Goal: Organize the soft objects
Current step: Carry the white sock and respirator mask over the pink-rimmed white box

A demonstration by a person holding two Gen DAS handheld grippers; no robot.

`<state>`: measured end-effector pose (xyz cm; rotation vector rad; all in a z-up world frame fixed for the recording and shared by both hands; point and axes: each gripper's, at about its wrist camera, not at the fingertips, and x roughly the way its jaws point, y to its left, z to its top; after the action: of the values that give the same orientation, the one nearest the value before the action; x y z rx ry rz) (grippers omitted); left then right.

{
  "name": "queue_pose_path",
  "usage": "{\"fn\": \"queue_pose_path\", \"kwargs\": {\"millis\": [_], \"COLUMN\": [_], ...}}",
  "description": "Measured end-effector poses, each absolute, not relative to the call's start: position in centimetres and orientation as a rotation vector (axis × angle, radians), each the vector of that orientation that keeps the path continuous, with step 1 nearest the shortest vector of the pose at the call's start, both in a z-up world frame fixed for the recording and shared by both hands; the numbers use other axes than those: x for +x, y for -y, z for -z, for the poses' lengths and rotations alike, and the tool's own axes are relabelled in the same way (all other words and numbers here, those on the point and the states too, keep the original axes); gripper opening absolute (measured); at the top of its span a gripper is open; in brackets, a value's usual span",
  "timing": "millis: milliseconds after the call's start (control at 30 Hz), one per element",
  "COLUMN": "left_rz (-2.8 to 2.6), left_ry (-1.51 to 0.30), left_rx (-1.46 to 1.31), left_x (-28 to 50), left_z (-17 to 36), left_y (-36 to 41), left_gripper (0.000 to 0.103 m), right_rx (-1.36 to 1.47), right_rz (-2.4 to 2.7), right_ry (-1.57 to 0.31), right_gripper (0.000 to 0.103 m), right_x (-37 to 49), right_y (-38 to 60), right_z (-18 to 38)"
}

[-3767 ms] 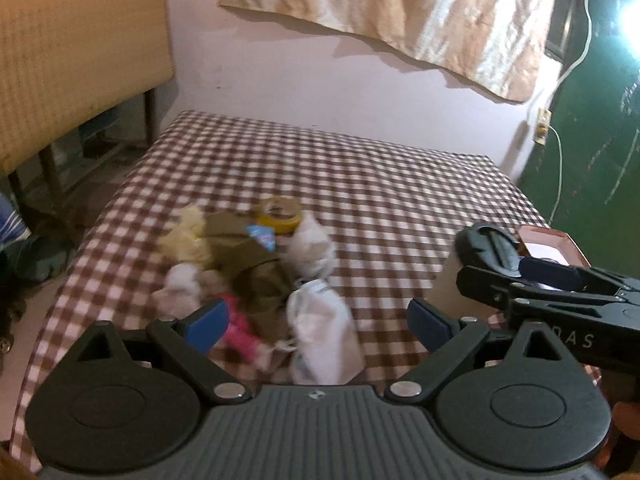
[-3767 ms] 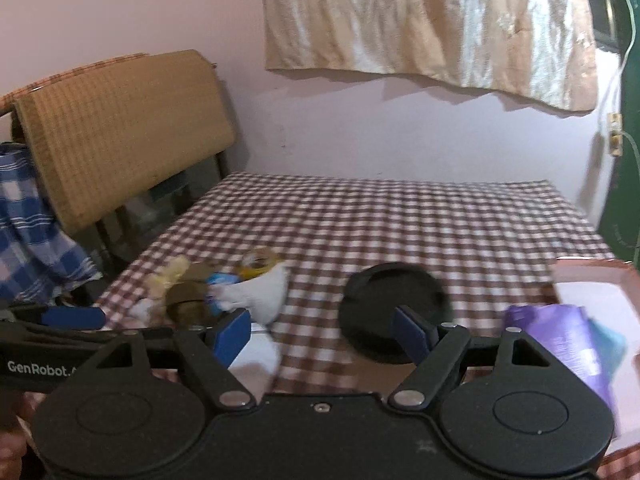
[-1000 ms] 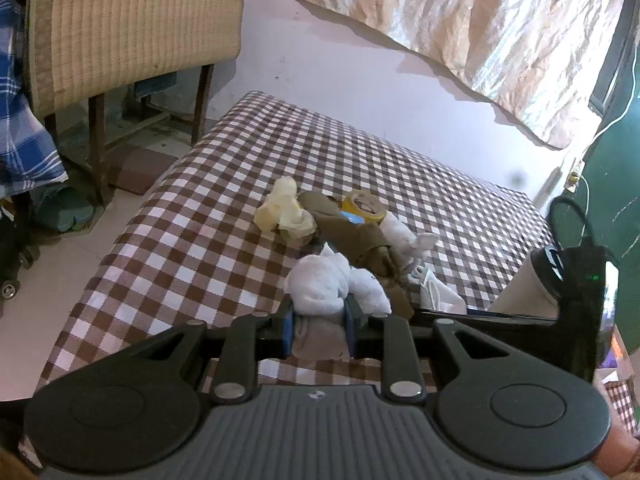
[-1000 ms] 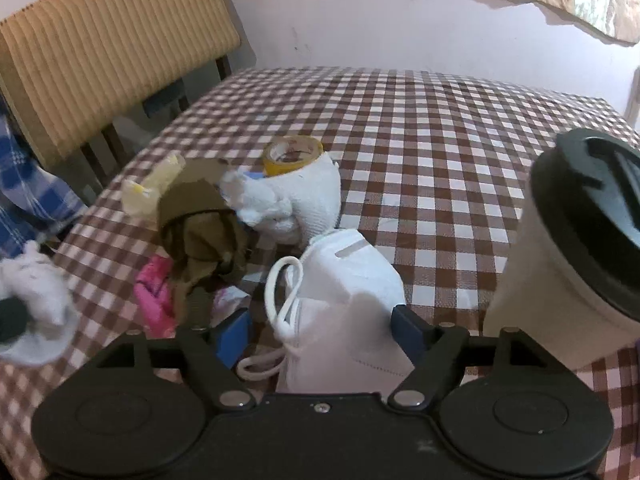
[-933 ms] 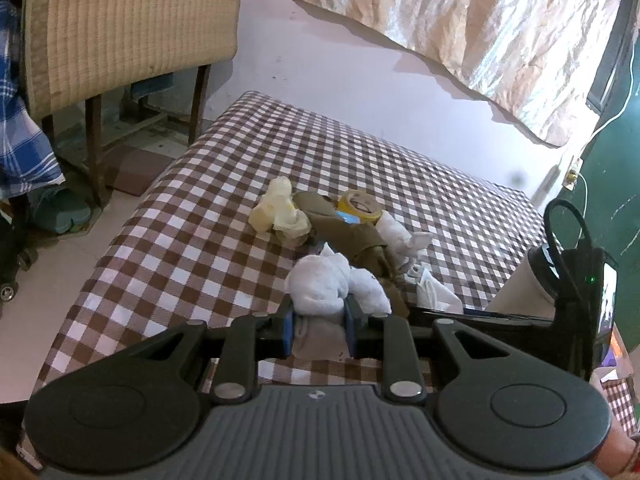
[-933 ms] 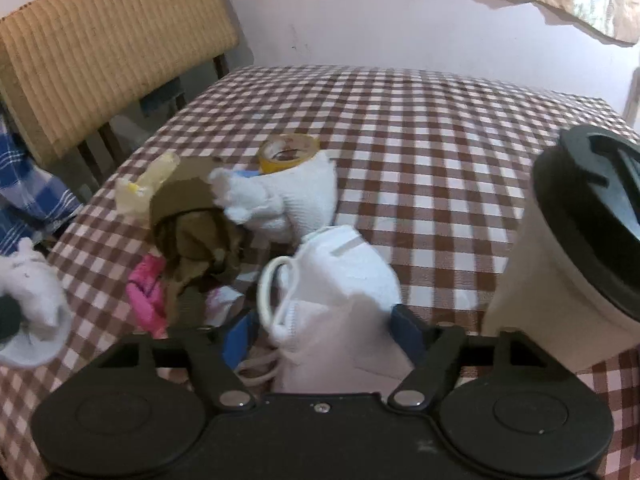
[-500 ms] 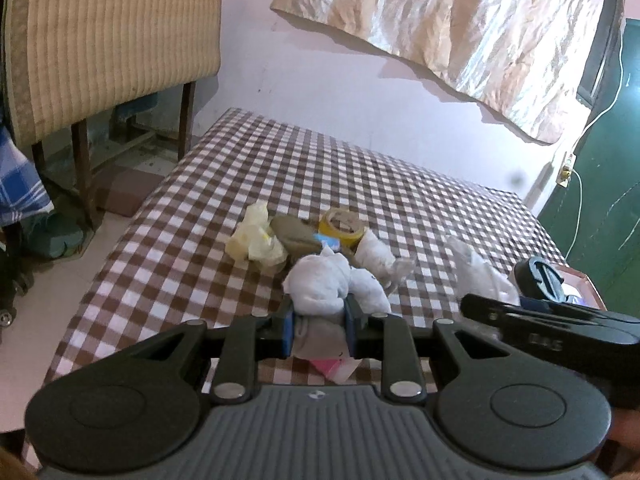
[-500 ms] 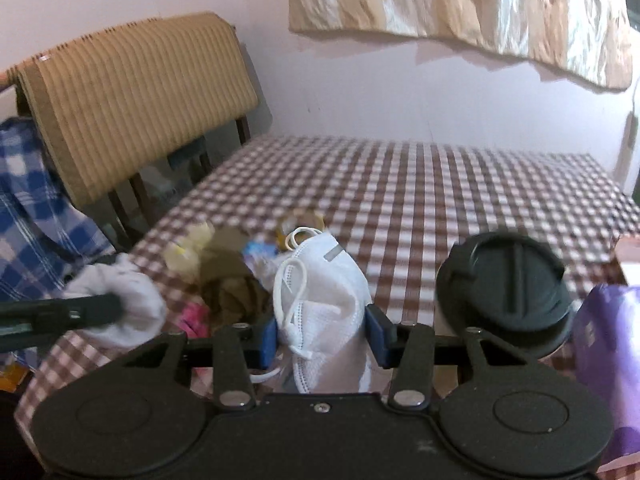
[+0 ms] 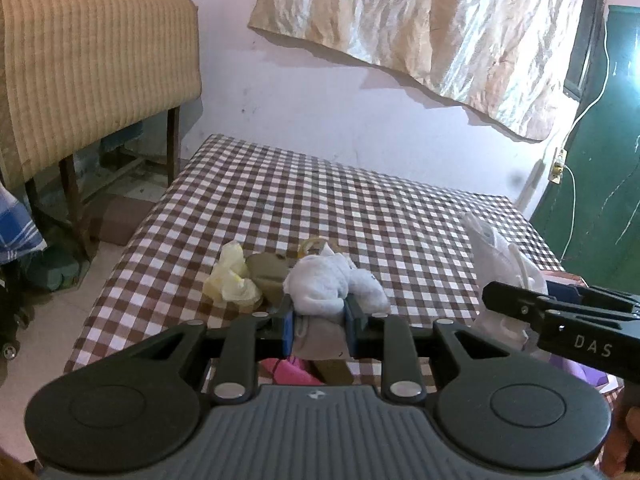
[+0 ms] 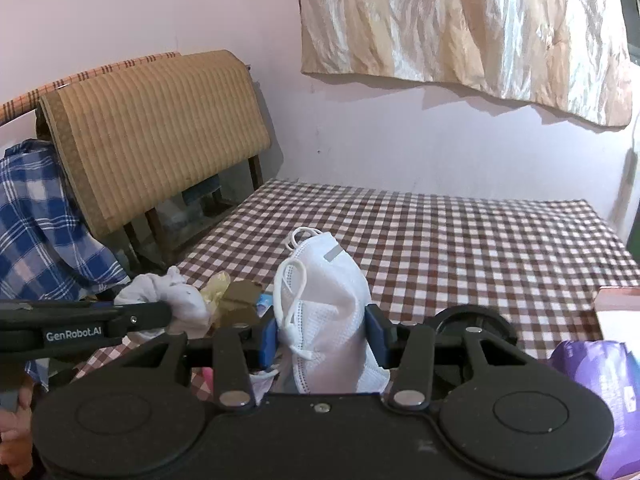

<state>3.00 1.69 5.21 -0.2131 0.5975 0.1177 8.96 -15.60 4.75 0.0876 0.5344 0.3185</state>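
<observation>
Closest to you, at the bottom centre of the left wrist view, your left gripper (image 9: 319,320) has its jaws clamped on a crumpled white cloth bundle (image 9: 334,280), held clear above the table. In the right wrist view, your right gripper (image 10: 322,338) has its jaws pinched on a white folded face mask with ear loops (image 10: 326,312), standing upright between the pads at lower centre.

Keep both grips firm: these things are soft and will likely sag or slip if you ease off. One ear loop dangles at the left of the mask, so carry it high enough that it does not snag.

Just beyond the left jaws, at the middle of the frame, the remaining pile lies on the brown-and-white checked table (image 9: 360,208): a pale yellow crumpled cloth (image 9: 232,276), an olive-brown fabric piece (image 9: 266,270) and a pink item (image 9: 290,372) low behind the jaws. At the lower right of the right wrist view sit a black round lid (image 10: 472,322) and a purple packet (image 10: 600,384); pass well clear of them.

Where each thing should go is not shown, so choose separate bare patches of table.
</observation>
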Motion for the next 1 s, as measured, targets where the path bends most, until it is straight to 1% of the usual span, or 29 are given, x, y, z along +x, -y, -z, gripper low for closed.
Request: {"fn": "queue_pose_path", "kwargs": {"millis": [600, 1000], "left_rz": [-0.079, -0.04], "left_ry": [-0.575, -0.575], "left_rx": [-0.158, -0.144], "left_x": [4.4, 5.5], "left_z": [-6.9, -7.1], "left_y": [1.9, 4.0], "left_gripper": [0.026, 0.026], "right_rx": [0.08, 0.084], "right_rz": [-0.265, -0.224], "right_ry": [-0.478, -0.471], "right_gripper": [0.055, 0.055], "right_x": [7.6, 7.3], "right_y": [19.1, 21.1], "right_z": [-7.1, -7.5]}}
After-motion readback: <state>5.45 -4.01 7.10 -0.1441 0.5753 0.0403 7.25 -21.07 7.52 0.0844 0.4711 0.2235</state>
